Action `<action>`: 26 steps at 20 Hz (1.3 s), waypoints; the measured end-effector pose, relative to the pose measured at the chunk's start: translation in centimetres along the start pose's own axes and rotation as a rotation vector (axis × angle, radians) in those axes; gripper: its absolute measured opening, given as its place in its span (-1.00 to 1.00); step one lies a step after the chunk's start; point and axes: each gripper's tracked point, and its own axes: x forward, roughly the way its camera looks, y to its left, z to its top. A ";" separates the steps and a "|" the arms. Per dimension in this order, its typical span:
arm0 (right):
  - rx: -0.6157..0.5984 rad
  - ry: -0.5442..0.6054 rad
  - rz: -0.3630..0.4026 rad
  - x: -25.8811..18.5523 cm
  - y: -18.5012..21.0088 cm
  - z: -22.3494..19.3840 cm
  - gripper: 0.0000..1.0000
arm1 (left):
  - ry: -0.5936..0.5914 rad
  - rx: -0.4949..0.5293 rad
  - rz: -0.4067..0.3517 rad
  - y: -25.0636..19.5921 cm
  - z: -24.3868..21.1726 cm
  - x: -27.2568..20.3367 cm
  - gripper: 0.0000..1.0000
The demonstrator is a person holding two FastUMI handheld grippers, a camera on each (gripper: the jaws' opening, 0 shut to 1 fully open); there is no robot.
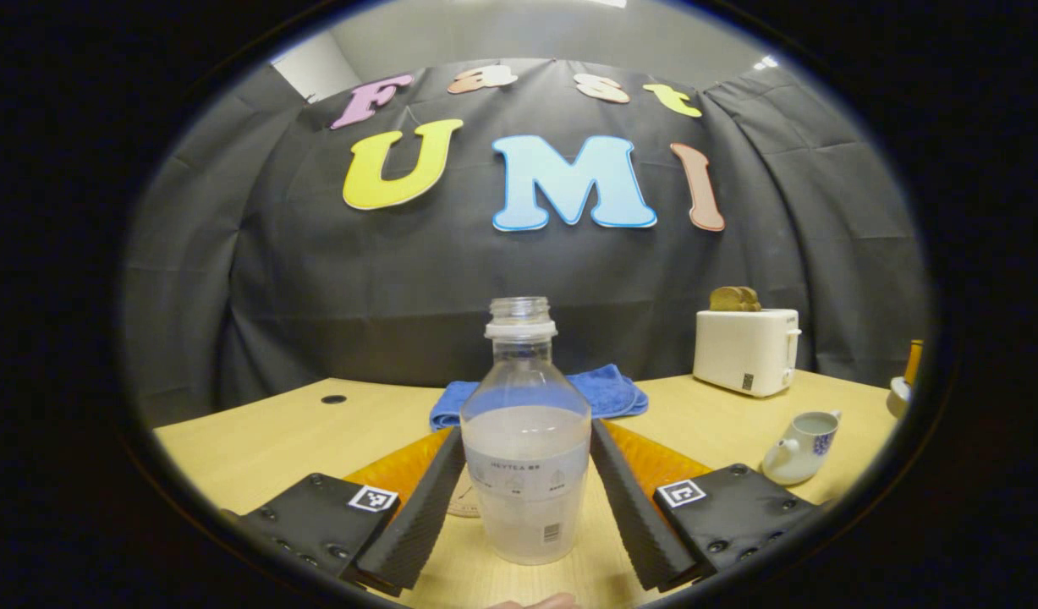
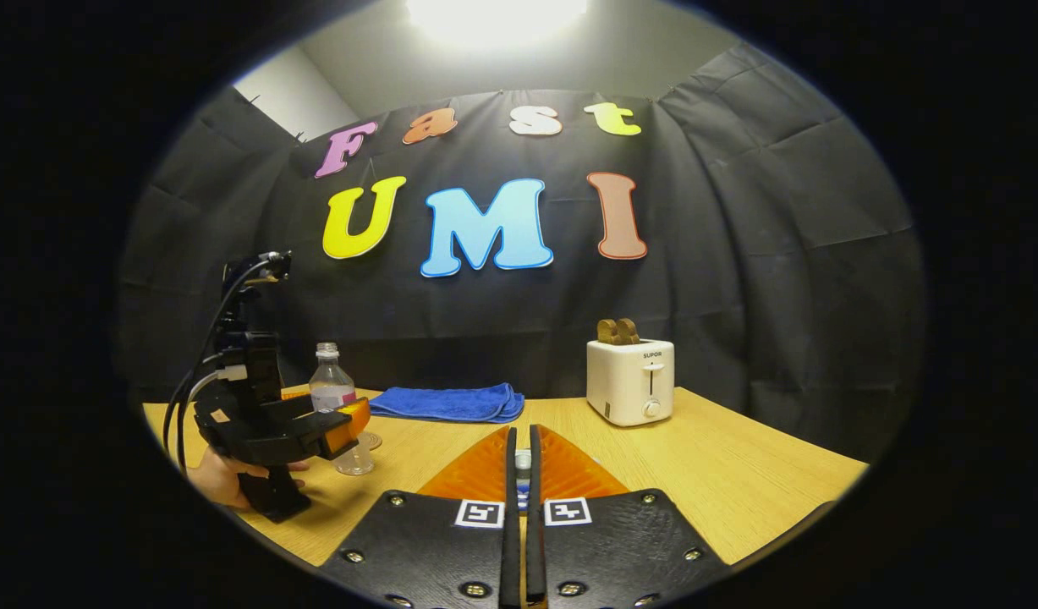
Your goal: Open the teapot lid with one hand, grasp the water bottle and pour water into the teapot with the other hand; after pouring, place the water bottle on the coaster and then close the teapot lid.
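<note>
Left gripper view: left tongs (image 1: 527, 499) spread apart, fingers flanking the uncapped water bottle (image 1: 527, 448) without pressing it; bottle upright on the table (image 1: 256, 431) over a round coaster (image 1: 468, 503), lidless teapot (image 1: 799, 447) well right. Right gripper view: right tongs (image 2: 523, 474) nearly clenched on a small piece, likely the teapot lid (image 2: 523, 461); left tongs at the bottle, far left.

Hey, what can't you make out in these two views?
- Left gripper view: whether the left claw presses the water bottle; its fingers sit right at the sides.
- Left gripper view: the coaster, mostly behind the bottle.
- Right gripper view: the small item in the right claw, a sliver between fingers.
</note>
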 end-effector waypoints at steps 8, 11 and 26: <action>0.015 0.018 0.025 -1.5 0.6 -0.7 -0.94 | 0.007 -0.015 0.017 0.9 -0.2 0.3 0.73; 0.017 0.042 0.037 -2.1 1.0 -1.6 -0.94 | 0.018 -0.014 0.009 0.6 -0.2 -0.1 0.72; 0.026 0.103 0.050 -4.1 0.9 -3.6 -0.94 | -0.016 0.105 -0.024 -1.1 2.4 -2.1 0.72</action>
